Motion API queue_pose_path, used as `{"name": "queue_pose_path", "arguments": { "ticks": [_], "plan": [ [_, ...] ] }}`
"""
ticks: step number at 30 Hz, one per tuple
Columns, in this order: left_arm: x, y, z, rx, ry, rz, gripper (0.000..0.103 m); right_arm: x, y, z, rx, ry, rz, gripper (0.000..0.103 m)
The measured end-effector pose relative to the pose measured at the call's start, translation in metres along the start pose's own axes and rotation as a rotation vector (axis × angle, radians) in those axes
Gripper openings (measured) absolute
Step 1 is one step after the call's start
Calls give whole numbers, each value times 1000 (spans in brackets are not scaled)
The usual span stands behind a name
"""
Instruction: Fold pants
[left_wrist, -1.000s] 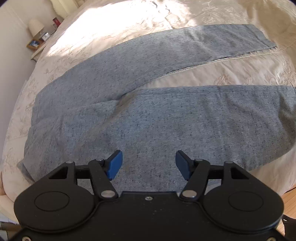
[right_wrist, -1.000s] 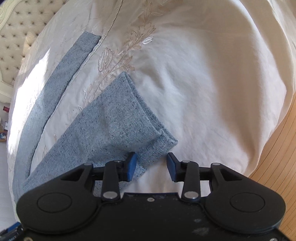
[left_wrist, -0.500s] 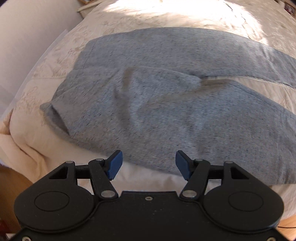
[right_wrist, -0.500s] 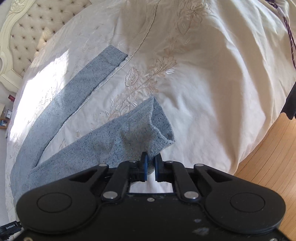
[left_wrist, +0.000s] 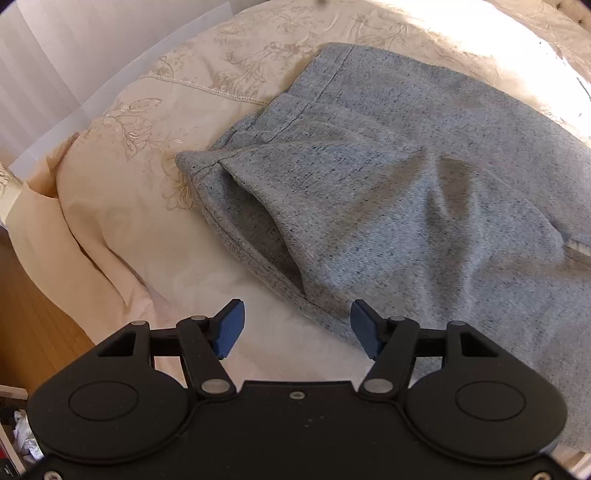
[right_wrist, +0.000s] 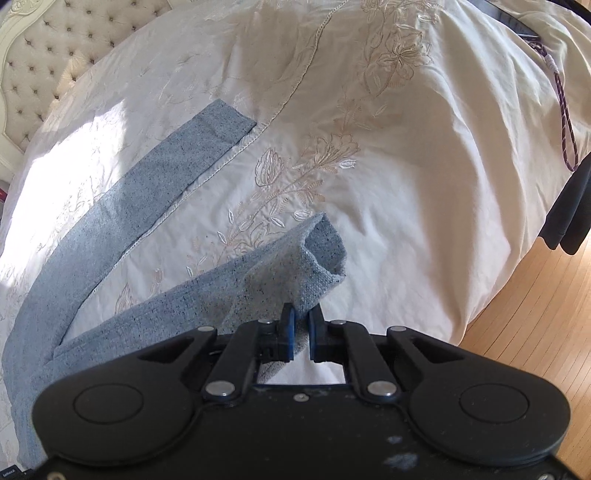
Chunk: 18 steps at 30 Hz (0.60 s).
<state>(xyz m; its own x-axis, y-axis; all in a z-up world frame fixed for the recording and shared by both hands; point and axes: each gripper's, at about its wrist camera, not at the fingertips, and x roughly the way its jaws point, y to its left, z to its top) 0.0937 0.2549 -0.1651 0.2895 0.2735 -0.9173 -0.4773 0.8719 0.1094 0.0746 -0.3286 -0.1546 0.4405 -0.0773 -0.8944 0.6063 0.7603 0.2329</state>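
Pinching the hem corner of the near leg, the right gripper has its 2 blue pads closed narrow on the grey pants, with knit fabric caught between them and the cuff lifted and curling open just ahead of the tips. Beyond that, the other leg lies flat on the cream bedspread, well apart. The left gripper hangs wide and empty, its right pad just over the waistband edge, which gapes open ahead. Judging by the sag and soft creases, the cloth is light, limp and not slippery; the doubled waistband seam looks the firmest place for the left tongs to bite.
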Motion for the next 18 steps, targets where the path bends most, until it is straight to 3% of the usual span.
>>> {"name": "queue_pose_path", "arguments": {
  "ticks": [9, 11, 15, 18],
  "plan": [
    [44, 22, 20, -93, 87, -133, 67, -8, 37, 3, 0, -42, -57, 8],
    [46, 27, 22, -117, 83, -173, 63, -10, 43, 3, 3, -51, -70, 8],
    [41, 33, 29, -126, 64, -250, 19, -15, 51, 4, 4, -73, -89, 8],
    [24, 39, 38, -142, 29, -287, 11, -24, 55, 8, 11, -104, -87, 8]
  ]
}}
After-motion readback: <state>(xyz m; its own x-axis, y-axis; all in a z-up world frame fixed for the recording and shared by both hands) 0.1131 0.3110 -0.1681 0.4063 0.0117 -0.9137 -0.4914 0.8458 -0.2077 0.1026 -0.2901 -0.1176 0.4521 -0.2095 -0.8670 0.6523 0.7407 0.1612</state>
